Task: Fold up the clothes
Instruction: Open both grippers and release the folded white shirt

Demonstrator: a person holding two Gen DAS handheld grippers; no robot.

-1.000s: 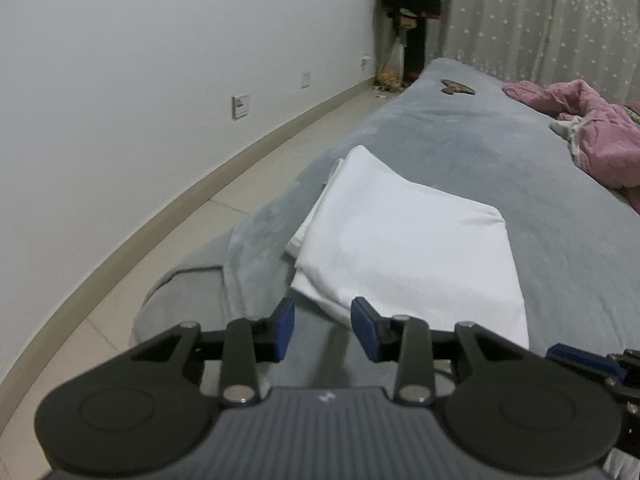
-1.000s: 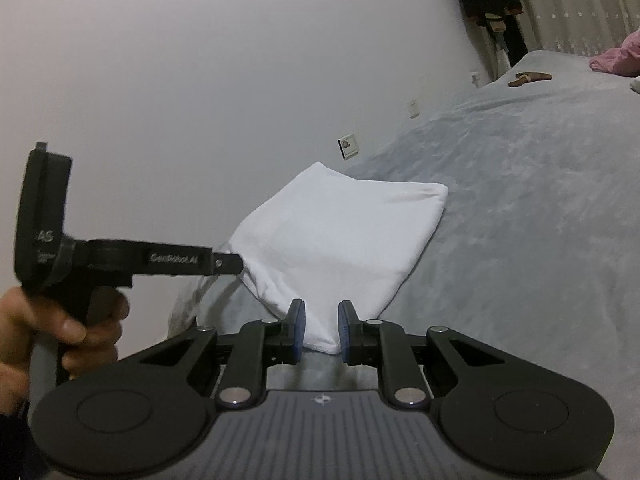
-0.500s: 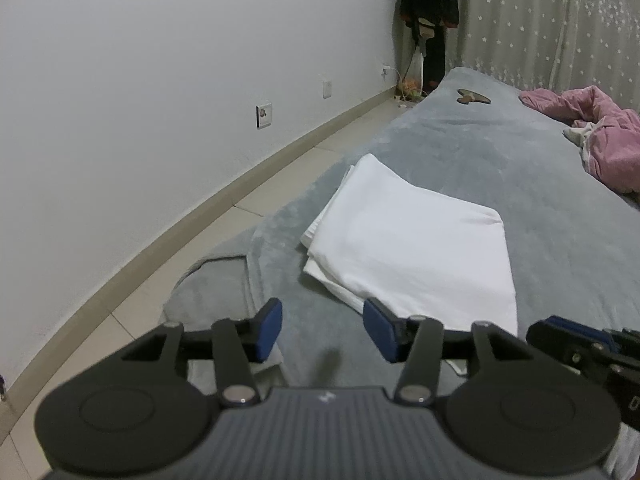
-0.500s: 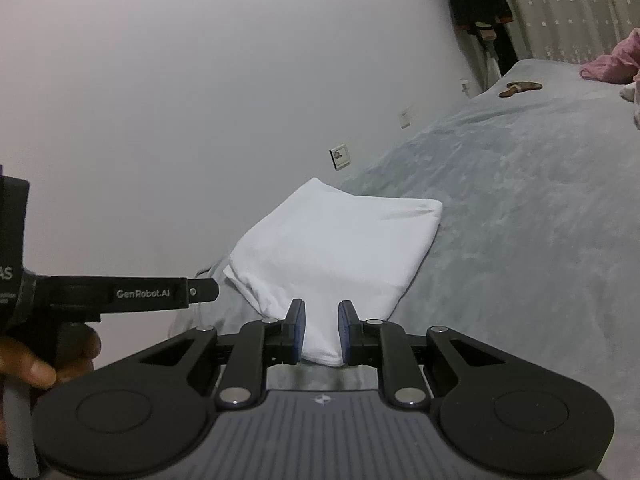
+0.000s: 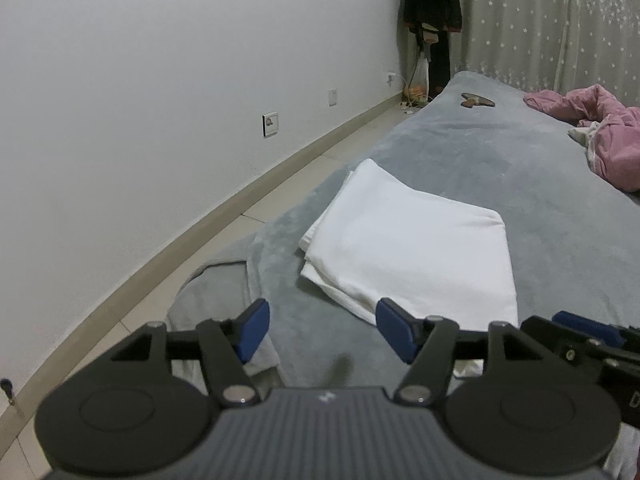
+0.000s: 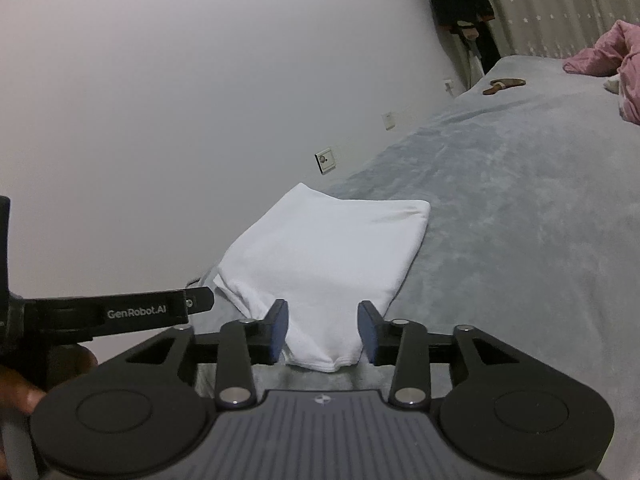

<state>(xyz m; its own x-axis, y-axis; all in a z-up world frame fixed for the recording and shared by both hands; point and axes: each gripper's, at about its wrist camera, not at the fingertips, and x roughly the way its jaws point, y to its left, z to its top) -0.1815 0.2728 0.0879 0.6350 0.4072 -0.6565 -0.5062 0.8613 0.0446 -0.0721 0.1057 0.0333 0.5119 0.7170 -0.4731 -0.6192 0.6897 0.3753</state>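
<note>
**A:** Where does the folded white garment (image 5: pixel 412 248) lie?

**B:** Flat on the grey blanket (image 5: pixel 520 168) that covers the bed, close to the edge nearest the white wall (image 5: pixel 160 100). It forms a neat rectangle, several layers showing along its left side.

**A:** And the two tools?

**B:** The left gripper (image 5: pixel 320 330) hovers over bare blanket just short of the garment's near corner, its jaws spreading apart with nothing between the blue pads. The right gripper (image 6: pixel 323 332) sits at the garment's near end; its jaws are also parting, the cloth's corner lying between them, the pads no longer pressing it.

**A:** Anything else on the bed?

**B:** A pink garment (image 5: pixel 600 136) is bunched at the far right, well apart, and a small brown object (image 5: pixel 476 101) lies near the far end. Dark clothes (image 5: pixel 432 4) hang in the corner beside a star-patterned curtain (image 5: pixel 540 20).
</note>
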